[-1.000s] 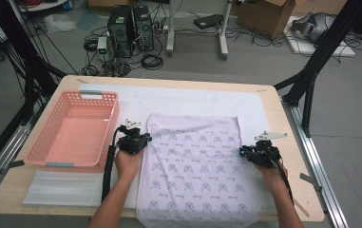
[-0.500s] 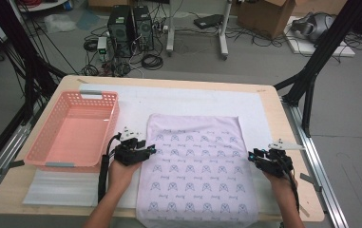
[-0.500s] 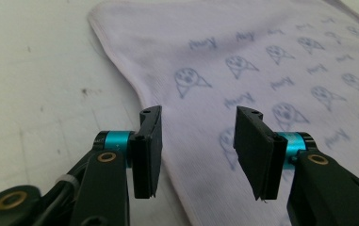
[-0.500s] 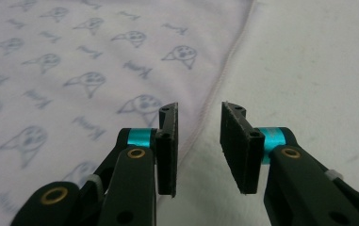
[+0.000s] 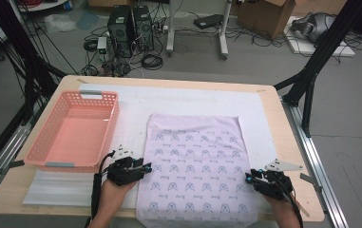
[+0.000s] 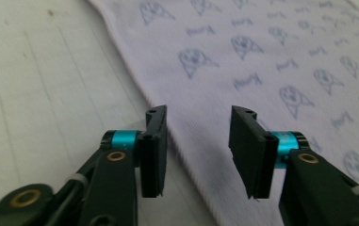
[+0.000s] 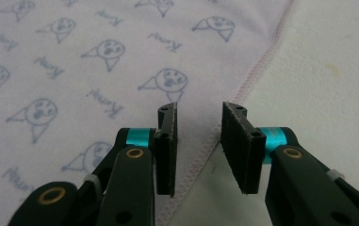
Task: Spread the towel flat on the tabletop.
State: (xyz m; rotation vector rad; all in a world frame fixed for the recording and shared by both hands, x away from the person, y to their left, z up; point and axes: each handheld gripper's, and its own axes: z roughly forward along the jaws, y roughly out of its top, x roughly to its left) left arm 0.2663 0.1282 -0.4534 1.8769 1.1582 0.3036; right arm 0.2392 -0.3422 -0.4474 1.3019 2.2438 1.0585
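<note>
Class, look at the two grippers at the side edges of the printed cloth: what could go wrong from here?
1. The left gripper is open over the cloth edge; it may pinch the white mat too.
2. The right gripper straddles the stitched hem, so a shallow bite might slip.
3. The cloth's near end hangs past the table edge and could drag unevenly.

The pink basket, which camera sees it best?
The high view: the pink basket sits whole at the table's left, beside the printed cloth. The left gripper view and right gripper view look along open jaws at the cloth and white mat.
</note>
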